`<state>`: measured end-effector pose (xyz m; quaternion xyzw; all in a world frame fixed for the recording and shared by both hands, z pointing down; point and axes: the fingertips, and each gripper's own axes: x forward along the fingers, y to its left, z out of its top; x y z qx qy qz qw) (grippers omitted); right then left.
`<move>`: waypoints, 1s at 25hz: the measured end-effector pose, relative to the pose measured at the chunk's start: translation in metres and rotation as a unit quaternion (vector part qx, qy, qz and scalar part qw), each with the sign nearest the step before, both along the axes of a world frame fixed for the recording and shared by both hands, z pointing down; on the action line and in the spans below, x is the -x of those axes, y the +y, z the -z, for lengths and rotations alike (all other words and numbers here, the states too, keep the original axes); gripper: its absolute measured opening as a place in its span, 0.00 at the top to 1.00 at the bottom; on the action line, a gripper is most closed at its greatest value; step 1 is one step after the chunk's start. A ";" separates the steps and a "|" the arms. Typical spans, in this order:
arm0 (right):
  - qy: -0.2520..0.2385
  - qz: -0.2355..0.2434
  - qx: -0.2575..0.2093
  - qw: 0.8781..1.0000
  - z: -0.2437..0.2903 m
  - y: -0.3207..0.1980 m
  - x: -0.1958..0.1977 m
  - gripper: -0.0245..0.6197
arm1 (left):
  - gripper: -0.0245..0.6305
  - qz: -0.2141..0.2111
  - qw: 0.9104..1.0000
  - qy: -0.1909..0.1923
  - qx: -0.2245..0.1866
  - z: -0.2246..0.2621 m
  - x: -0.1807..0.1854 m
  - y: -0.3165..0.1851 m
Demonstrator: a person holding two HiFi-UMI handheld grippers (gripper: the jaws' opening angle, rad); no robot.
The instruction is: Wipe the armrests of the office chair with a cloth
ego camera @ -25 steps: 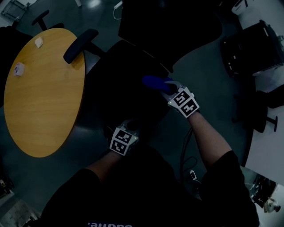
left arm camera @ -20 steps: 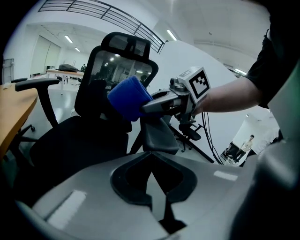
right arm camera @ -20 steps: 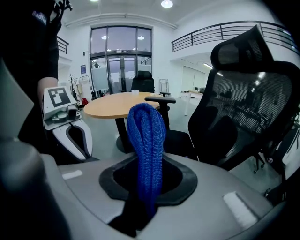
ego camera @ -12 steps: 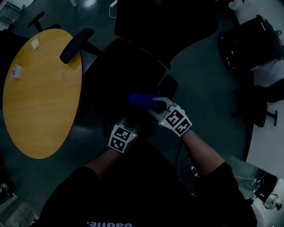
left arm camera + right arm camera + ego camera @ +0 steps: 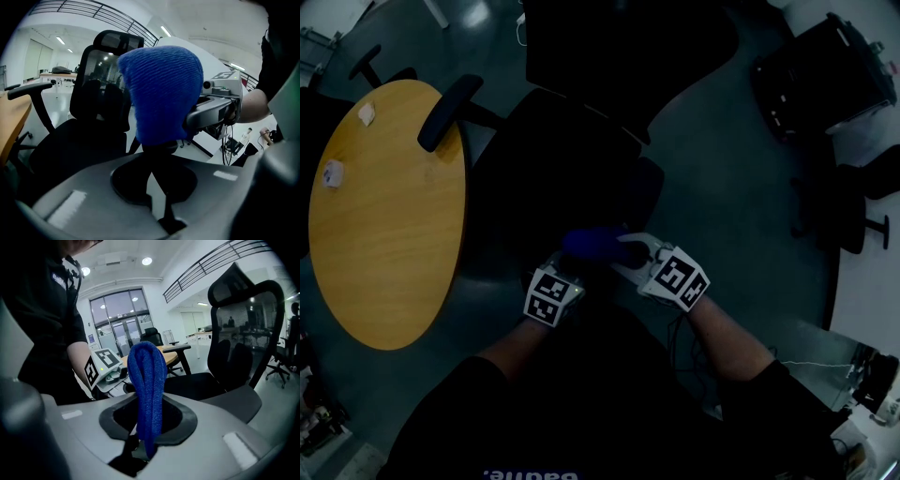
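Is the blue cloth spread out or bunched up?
Bunched up. In the right gripper view the blue cloth stands doubled over in a wad, clamped at its lower end by the right gripper.

You're working in an open-plan office. Right in front of you is a black office chair (image 5: 572, 178) with a mesh back and headrest, pulled up beside a round wooden table (image 5: 384, 216) on a grey floor (image 5: 731, 187). Look across the room and you'll see tall glass doors (image 5: 119, 319), recessed ceiling lights (image 5: 146, 261), a mezzanine railing (image 5: 206, 263) overhead and another black chair (image 5: 151, 336) further off.
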<state>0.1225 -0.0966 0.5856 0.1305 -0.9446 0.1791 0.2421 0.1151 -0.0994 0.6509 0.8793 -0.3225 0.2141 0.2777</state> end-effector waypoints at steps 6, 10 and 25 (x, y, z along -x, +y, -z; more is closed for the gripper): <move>-0.044 -0.129 -0.018 0.990 0.034 -0.057 -0.073 0.82 | 0.94 -0.005 1.000 -0.013 0.001 0.001 0.000 -0.002; -0.003 -0.208 -0.050 0.977 0.035 -0.116 -0.137 0.82 | 0.94 -0.008 1.000 -0.022 -0.002 0.002 0.001 -0.002; 0.197 -0.136 -0.104 0.965 -0.042 -0.156 -0.167 0.82 | 0.94 -0.007 0.999 -0.043 -0.004 0.002 -0.009 -0.004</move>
